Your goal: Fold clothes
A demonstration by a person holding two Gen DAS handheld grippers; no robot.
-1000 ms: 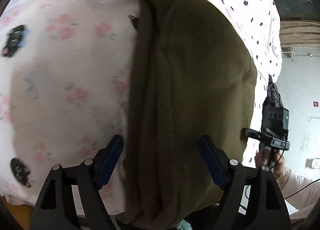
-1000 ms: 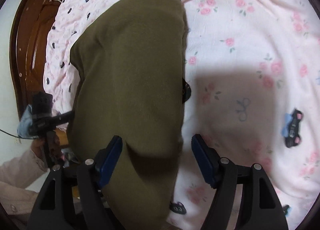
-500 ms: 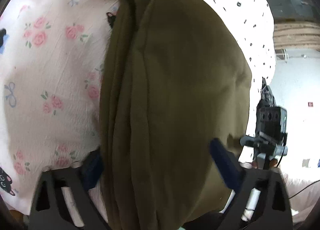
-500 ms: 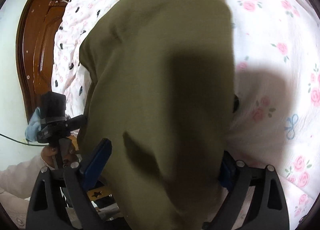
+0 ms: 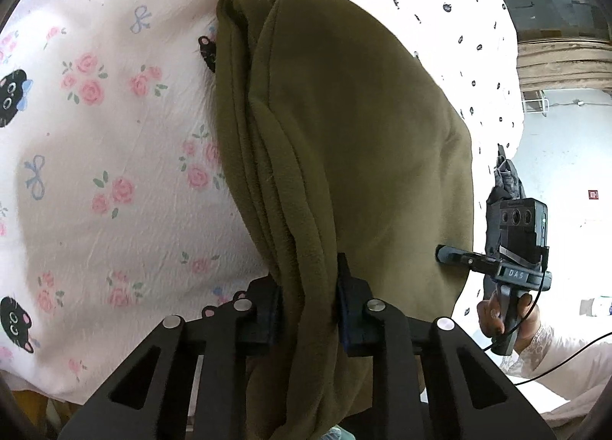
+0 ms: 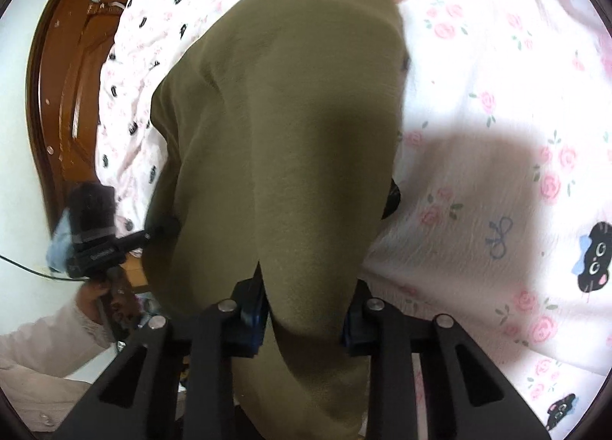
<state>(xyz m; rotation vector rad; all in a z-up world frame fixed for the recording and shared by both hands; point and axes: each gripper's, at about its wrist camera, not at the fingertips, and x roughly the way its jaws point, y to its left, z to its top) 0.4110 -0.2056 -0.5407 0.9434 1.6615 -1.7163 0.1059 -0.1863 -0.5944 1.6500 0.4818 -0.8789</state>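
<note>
The olive garment (image 5: 344, 157) lies in folded layers on the floral bedsheet (image 5: 114, 157), its near end overhanging the sheet's near edge. The left gripper (image 5: 308, 310) is clamped on the bunched folds at that end. The right gripper (image 6: 304, 310) is closed on the adjoining near corner. A brown wooden headboard (image 6: 65, 95) borders the far edge. Open sheet extends beside the garment.

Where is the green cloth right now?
The olive garment lies on the flowery bedsheet, its near edge pinched by the left gripper and right gripper.
</note>
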